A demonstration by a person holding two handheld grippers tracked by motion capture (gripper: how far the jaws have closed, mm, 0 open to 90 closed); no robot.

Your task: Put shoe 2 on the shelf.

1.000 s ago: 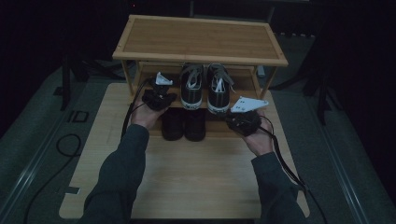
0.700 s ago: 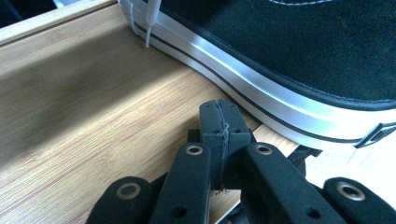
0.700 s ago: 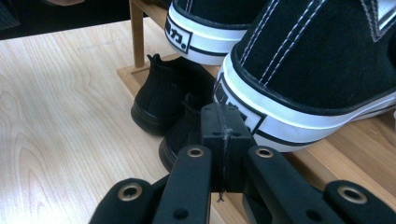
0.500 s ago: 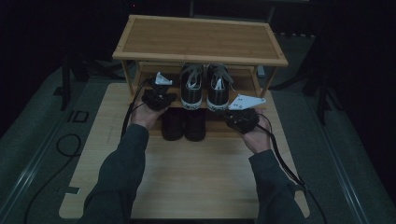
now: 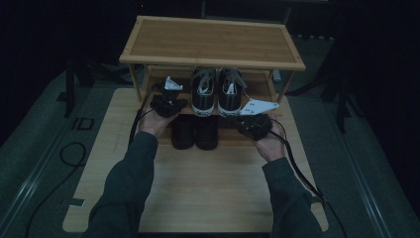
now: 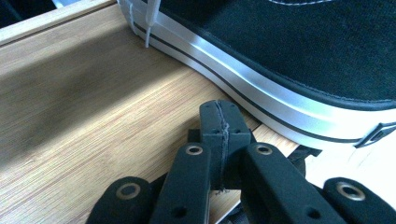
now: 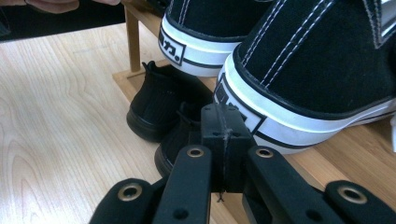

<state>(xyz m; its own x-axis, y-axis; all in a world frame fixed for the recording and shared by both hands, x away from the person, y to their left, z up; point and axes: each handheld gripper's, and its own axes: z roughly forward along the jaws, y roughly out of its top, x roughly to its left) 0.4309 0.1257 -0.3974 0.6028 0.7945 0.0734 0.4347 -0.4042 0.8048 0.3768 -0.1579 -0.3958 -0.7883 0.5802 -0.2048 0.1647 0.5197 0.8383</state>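
A person's two hands hold black two-jaw claws at a low bamboo shoe rack (image 5: pixel 213 42) standing on a pale wooden bench (image 5: pixel 208 183). A pair of black canvas sneakers with white rubber soles (image 5: pixel 215 91) sits on the rack's middle shelf, heels outward; a pair of plain black shoes (image 5: pixel 194 131) stands below them on the lowest tier. The left claw (image 5: pixel 168 104), its jaws pressed together and pinching nothing, rests just beside the left sneaker's white sole (image 6: pixel 261 88) on the shelf board. The right claw (image 5: pixel 253 124), likewise pressed together and empty, sits close to the right sneaker's heel (image 7: pixel 280 116), with the black shoes just beyond.
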